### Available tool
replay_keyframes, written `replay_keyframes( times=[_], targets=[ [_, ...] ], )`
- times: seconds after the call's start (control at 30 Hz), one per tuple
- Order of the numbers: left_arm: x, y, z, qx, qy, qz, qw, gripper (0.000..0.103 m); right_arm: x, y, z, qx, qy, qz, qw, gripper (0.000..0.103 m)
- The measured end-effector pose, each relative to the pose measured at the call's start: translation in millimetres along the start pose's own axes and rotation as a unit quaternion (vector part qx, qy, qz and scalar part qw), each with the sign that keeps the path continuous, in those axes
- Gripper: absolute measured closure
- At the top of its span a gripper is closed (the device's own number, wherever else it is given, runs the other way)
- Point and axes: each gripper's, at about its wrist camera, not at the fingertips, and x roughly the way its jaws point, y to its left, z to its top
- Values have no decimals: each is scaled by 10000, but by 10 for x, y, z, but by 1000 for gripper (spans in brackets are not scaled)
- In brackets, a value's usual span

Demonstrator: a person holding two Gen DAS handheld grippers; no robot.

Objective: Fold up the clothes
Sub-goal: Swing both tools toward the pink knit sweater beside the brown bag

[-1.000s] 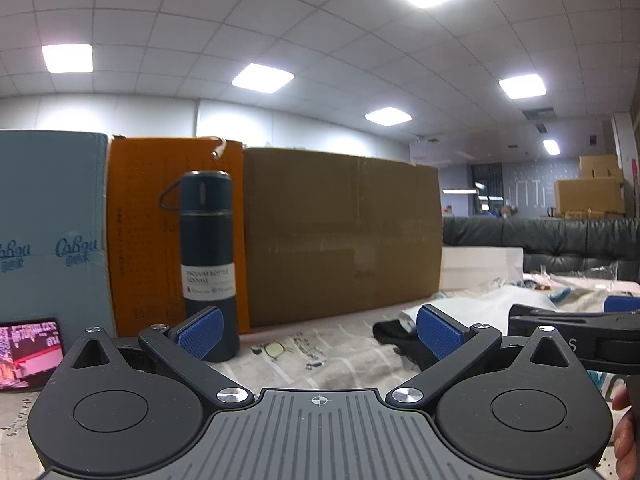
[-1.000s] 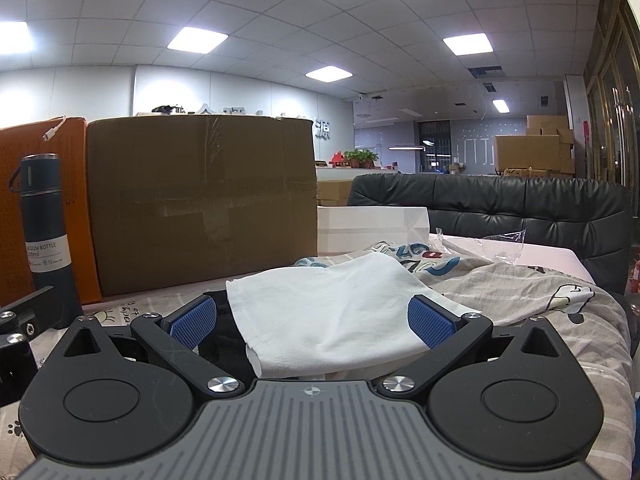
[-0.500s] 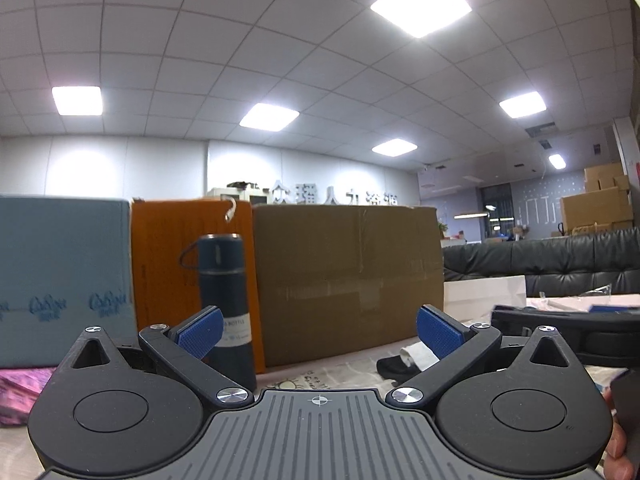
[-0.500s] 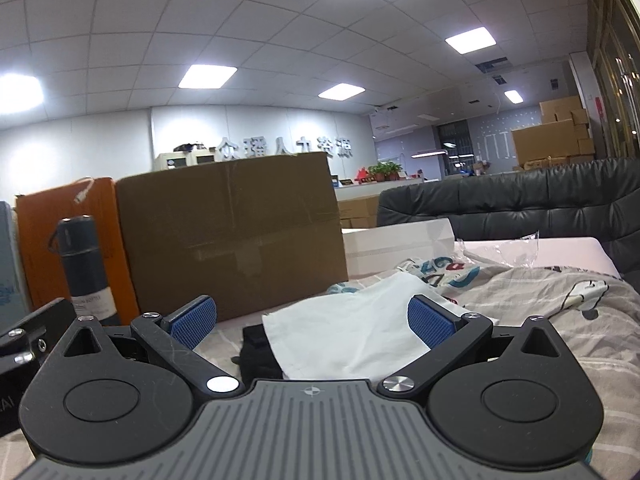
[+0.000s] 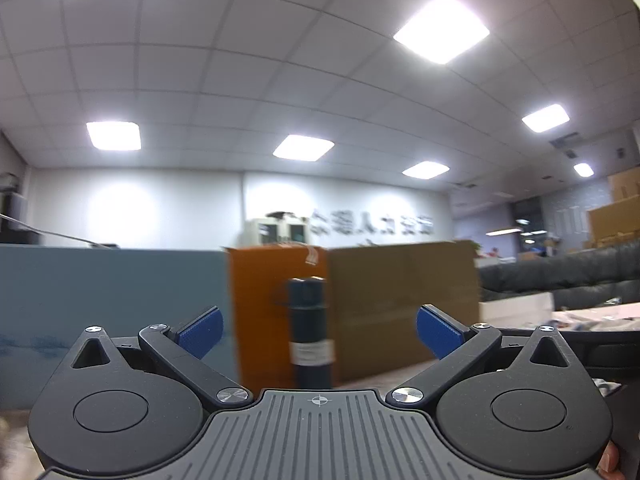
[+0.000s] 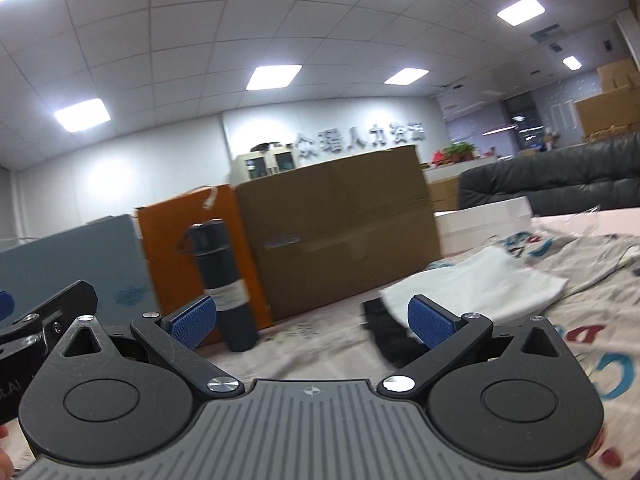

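Observation:
A white garment (image 6: 480, 286) lies on a patterned cloth-covered table (image 6: 592, 280), partly over a dark garment (image 6: 384, 328). My right gripper (image 6: 311, 322) is open, tilted up and held above the table's near side, with nothing between its blue pads; the clothes sit ahead and to its right. My left gripper (image 5: 319, 332) is open and empty too, aimed at the boxes and the ceiling. No clothing shows in the left wrist view. The left gripper's black body (image 6: 44, 320) pokes in at the left edge of the right wrist view.
A dark blue vacuum bottle (image 6: 224, 280) (image 5: 310, 332) stands before an orange box (image 6: 176, 248) and a large brown cardboard box (image 6: 340, 232). A blue-grey box (image 5: 112, 300) is at the left, a white box (image 6: 484, 224) and black sofa (image 6: 552, 180) at the right.
Both grippers have tilted upward and swung left over the last second, so more ceiling and less table show. The clothes slid toward the right of the right wrist view. Both grippers stayed open.

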Motion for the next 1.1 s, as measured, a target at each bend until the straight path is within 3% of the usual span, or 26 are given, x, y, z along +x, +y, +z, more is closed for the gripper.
replay_keyframes(
  times=[0.23, 0.4, 0.63, 0.73, 0.87, 1.03, 1.1],
  targets=[
    [-315, 686, 135, 156, -208, 976, 9949, 0, -166, 734, -49, -209, 124, 1142, 9932, 0],
    [-530, 1281, 298, -19, -284, 1819, 9829, 0, -253, 1348, -101, -499, 426, 2136, 9747, 0],
    [-884, 2215, 606, -518, -393, 2954, 9532, 0, -224, 2256, -97, -1127, 848, 3148, 9386, 0],
    [-1012, 2655, 649, -1079, -292, 3294, 9376, 0, -145, 2619, -74, -1255, 1138, 3453, 9231, 0],
    [-1219, 3055, 388, -1805, -207, 3482, 9196, 0, 24, 3079, -131, -1328, 1749, 3613, 9062, 0],
    [-1461, 3351, 99, -2245, -122, 3743, 8997, 0, 66, 3497, -267, -1458, 1999, 3711, 8950, 0],
    [-1564, 3513, 29, -2483, -162, 3872, 8878, 0, 97, 3708, -346, -1523, 2104, 3795, 8880, 0]
  ],
)
